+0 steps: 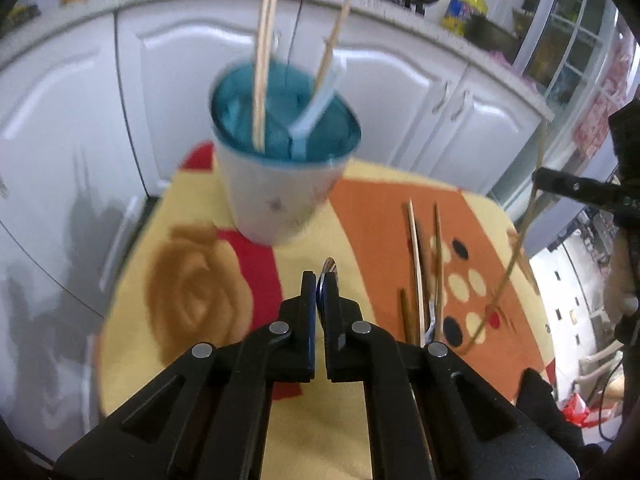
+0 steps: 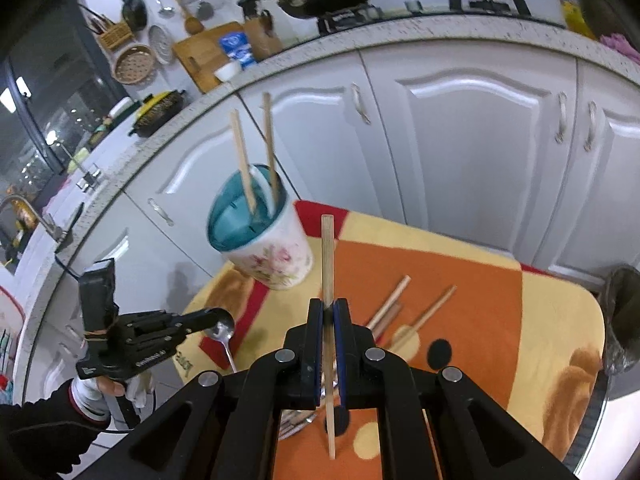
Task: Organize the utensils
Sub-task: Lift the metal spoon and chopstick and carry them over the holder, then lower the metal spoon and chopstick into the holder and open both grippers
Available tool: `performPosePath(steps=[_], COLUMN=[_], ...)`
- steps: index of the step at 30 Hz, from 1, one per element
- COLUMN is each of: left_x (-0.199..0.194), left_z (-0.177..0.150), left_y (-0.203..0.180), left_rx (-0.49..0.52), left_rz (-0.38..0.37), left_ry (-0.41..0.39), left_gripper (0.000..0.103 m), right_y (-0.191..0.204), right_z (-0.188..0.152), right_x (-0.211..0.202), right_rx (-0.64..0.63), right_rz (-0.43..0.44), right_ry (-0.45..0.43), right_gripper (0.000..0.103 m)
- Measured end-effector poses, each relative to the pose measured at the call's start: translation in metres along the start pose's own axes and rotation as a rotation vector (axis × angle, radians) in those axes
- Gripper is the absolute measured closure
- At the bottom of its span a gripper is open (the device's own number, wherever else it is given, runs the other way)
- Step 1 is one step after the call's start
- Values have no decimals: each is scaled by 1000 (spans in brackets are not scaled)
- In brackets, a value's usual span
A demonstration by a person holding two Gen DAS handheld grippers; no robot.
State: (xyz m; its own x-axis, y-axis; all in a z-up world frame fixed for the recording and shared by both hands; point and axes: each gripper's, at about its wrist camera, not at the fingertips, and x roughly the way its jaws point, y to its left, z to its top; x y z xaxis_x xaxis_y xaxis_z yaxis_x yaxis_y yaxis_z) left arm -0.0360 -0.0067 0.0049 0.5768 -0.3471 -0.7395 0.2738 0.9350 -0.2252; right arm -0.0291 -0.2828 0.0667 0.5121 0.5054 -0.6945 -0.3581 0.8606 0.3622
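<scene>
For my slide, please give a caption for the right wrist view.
Right gripper holds a wooden chopstick upright before the utensil cup; the left gripper carries a metal spoon.

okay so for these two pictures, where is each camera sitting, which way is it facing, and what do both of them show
Left wrist: on the left gripper, shut on a metal spoon, aimed down at the white floral cup with teal lining; the right gripper shows at the right edge.
Right wrist: on the right gripper, shut on a wooden chopstick, facing the white cabinets; a black-sleeved hand shows.
Shared: cup, orange-and-yellow patterned cloth, loose chopsticks.
</scene>
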Motion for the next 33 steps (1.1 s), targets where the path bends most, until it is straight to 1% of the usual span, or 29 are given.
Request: performPosePath(steps=[6, 9, 12, 15, 18, 22, 25, 27, 29, 31, 33], left_x=[-39, -62, -85, -100, -108, -101, -86, -73, -60, -47, -37], left_z=[17, 29, 48, 70, 94, 121, 136, 143, 147, 149, 150], left_y=[1, 7, 14, 20, 22, 22, 21, 20, 19, 19, 19], left_rx=[9, 2, 2, 3, 22, 55, 80, 93, 113, 128, 137], left_rz=[8, 17, 45, 100, 188, 270, 327, 354, 381, 403, 421], left_ry=[-74, -127, -189, -250, -318, -365, -372, -367, -362, -352, -342], left_gripper=[102, 102, 102, 102, 102, 102, 102, 102, 102, 102, 102], right_y=[21, 31, 42, 56, 66, 76, 81, 82, 82, 83, 83], right_z=[16, 28, 44, 64, 84, 113, 133, 146, 152, 155, 157], right_x=[-5, -9, -14, -16, -17, -16, -9, 3, 13, 27, 39], right_rx=[-42, -57, -80, -111, -124, -127, -134, -131, -126, -134, -130], right_rz=[40, 68, 88, 95, 99, 91, 71, 55, 51, 16, 1], right_ry=[-30, -53, -83, -115, -148, -196, -221, -227, -227, -230, -233], right_gripper=[98, 98, 98, 98, 98, 98, 98, 98, 98, 98, 98])
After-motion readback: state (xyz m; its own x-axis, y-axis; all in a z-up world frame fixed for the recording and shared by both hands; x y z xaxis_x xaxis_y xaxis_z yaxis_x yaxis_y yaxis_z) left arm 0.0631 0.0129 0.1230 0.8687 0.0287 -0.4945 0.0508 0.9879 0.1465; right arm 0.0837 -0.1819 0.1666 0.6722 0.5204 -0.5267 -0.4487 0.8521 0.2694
